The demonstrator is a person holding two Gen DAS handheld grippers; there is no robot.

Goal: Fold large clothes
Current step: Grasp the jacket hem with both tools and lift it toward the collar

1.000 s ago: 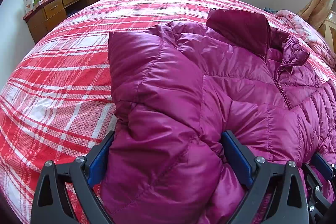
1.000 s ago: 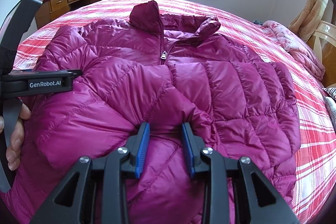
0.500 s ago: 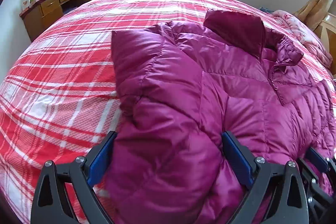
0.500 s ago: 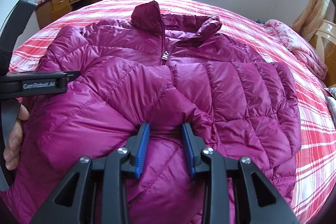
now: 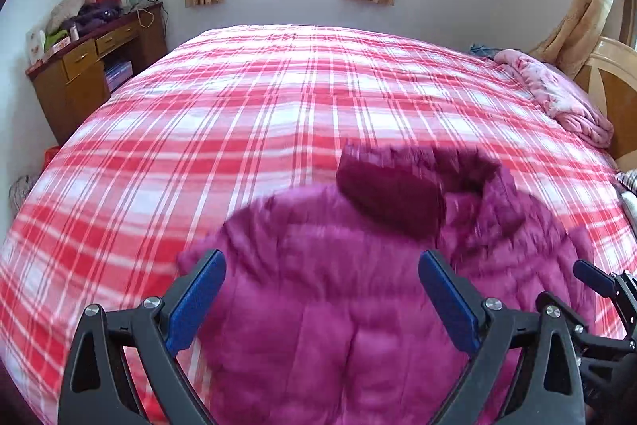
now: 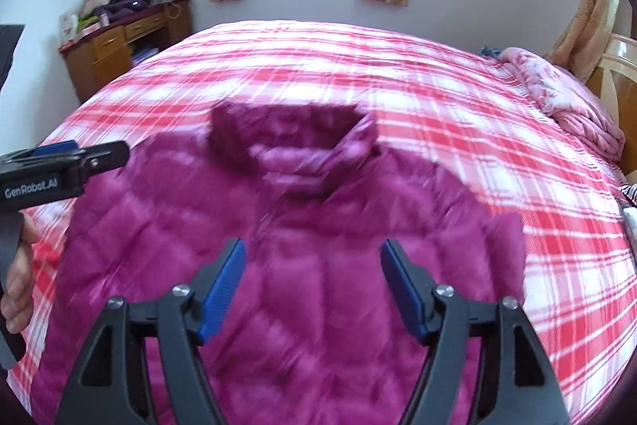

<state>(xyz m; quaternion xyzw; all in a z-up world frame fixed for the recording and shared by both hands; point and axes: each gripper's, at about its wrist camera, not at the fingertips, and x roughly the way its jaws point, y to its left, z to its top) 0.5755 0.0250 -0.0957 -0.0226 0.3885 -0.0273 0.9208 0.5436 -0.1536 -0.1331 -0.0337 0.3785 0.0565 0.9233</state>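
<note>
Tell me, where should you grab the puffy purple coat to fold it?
Probably the sleeve end on the coat's right edge. It sticks out from the body as a narrow flap, so the right tool, whose jaws are opening with nothing between them, could come in from the right side and pinch it.

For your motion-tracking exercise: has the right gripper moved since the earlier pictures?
Yes. The right gripper has pulled up and back from the magenta quilted down jacket: more red plaid bedspread shows, and its jaws are opening, gripping nothing.
</note>
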